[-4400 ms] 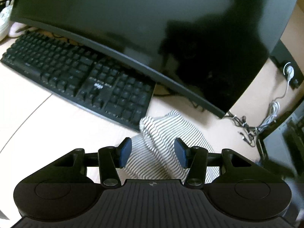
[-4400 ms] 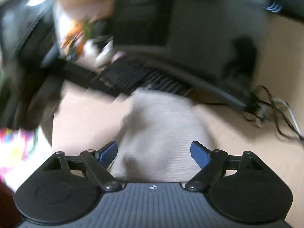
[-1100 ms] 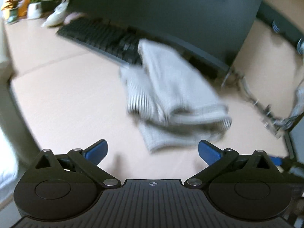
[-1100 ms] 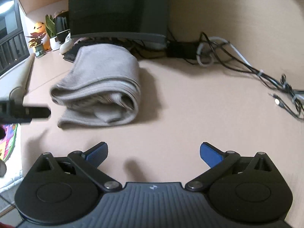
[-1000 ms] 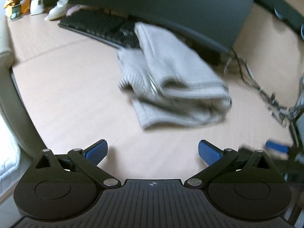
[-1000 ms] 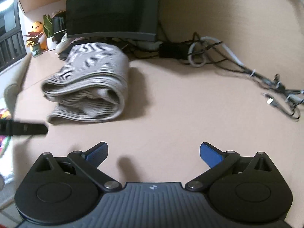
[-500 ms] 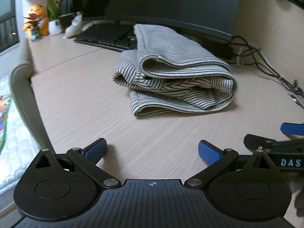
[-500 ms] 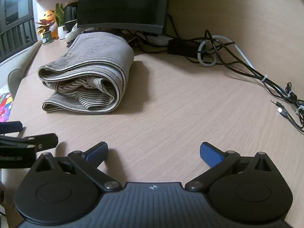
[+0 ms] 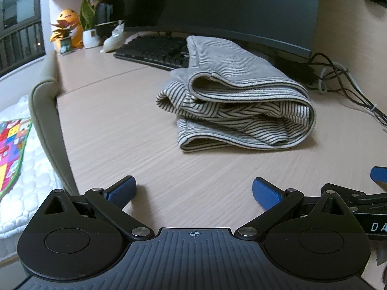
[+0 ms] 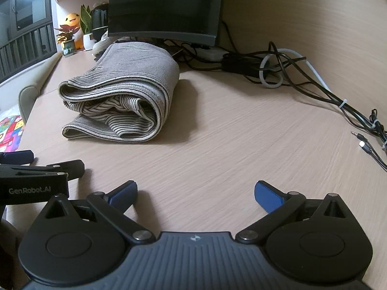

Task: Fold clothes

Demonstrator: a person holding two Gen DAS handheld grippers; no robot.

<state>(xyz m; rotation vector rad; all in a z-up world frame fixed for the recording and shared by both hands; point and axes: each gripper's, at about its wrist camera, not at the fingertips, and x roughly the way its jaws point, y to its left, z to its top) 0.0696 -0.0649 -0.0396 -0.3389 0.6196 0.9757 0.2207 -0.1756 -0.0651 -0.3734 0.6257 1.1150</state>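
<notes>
A striped grey-and-white garment (image 9: pixel 237 104) lies folded in a thick bundle on the wooden desk (image 9: pixel 121 125), its far end resting against the keyboard. In the right wrist view the same garment (image 10: pixel 125 96) sits left of centre. My left gripper (image 9: pixel 193 191) is open and low over the desk, well short of the bundle, with nothing between its blue pads. My right gripper (image 10: pixel 196 193) is open too, beside the left one and just as far from the cloth. Part of the left gripper (image 10: pixel 36 169) shows at the left edge of the right wrist view.
A dark monitor (image 9: pixel 222 7) and black keyboard (image 9: pixel 154 50) stand behind the garment. Tangled cables (image 10: pixel 302 79) run along the right back of the desk. Potted plants and an orange figure (image 9: pixel 66 31) sit far left. A chair back (image 9: pixel 46 111) curves past the desk's left edge.
Both grippers let go of the garment and pulled back toward the desk's near edge, dropping lower. The folded bundle stays put by the keyboard.
</notes>
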